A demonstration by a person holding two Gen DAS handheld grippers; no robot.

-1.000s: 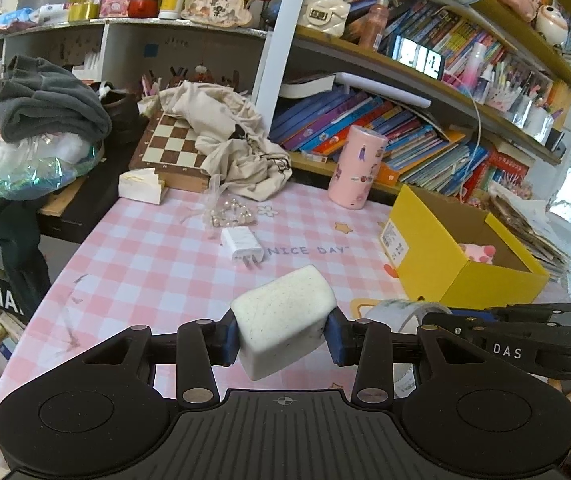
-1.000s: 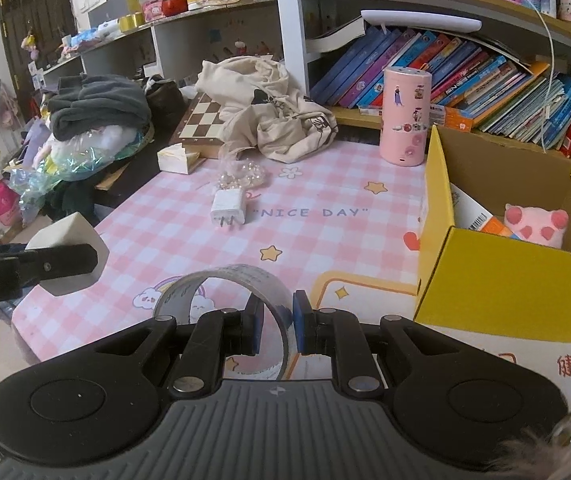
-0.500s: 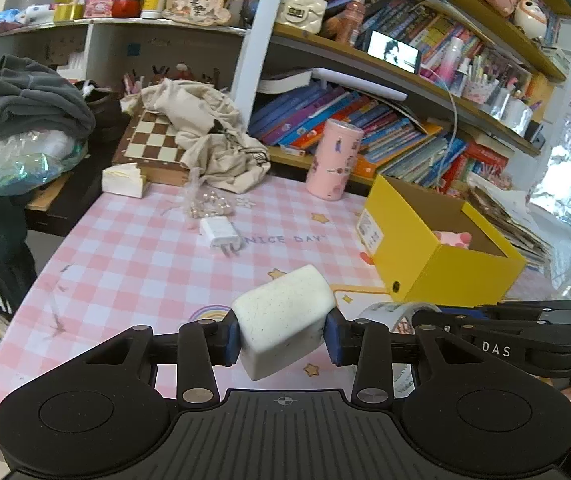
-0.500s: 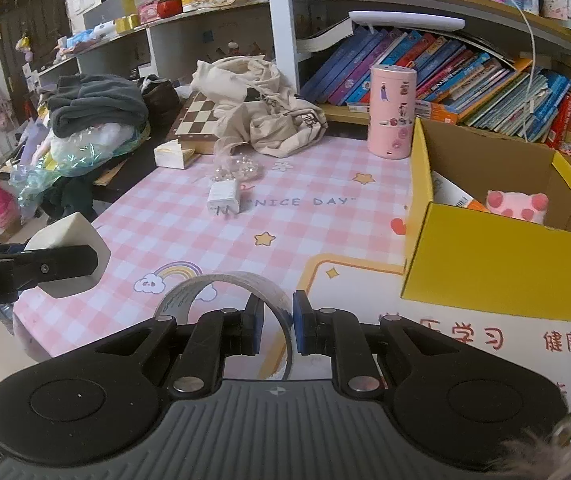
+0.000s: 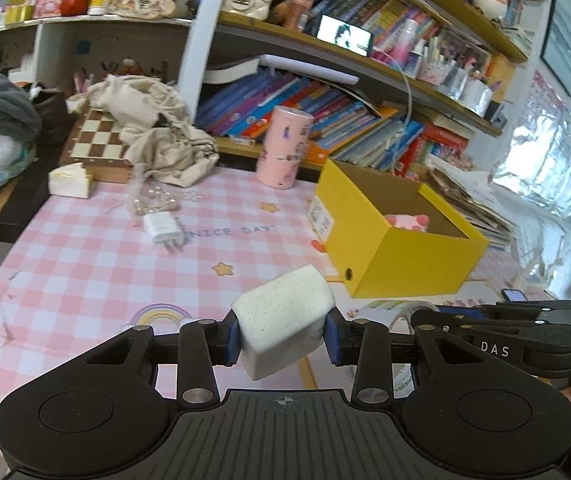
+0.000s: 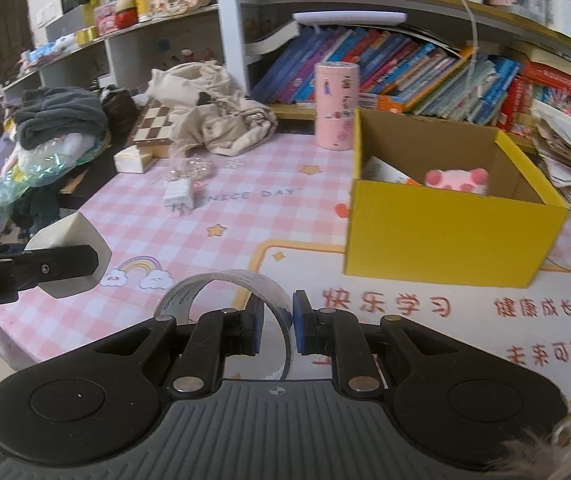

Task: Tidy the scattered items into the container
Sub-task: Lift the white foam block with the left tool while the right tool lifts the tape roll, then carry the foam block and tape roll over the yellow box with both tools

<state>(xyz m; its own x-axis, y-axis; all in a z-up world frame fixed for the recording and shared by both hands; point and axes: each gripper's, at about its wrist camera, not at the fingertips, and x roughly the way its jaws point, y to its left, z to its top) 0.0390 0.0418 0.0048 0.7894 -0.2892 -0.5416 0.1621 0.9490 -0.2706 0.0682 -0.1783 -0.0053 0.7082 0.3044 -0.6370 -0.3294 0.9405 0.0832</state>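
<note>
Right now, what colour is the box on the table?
Yellow outside, brown cardboard inside; the box shows best in the right wrist view.

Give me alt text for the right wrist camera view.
The right gripper pinches the wall of a clear tape roll above a pink checked tablecloth. An open yellow box holding a pink plush stands ahead to the right.

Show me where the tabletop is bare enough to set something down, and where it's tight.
Bare: the pink checked cloth between the white charger and the yellow box, and the printed mat in front of the box. Crowded: the far corner, with bead bag, chessboard and beige cloth.
</note>
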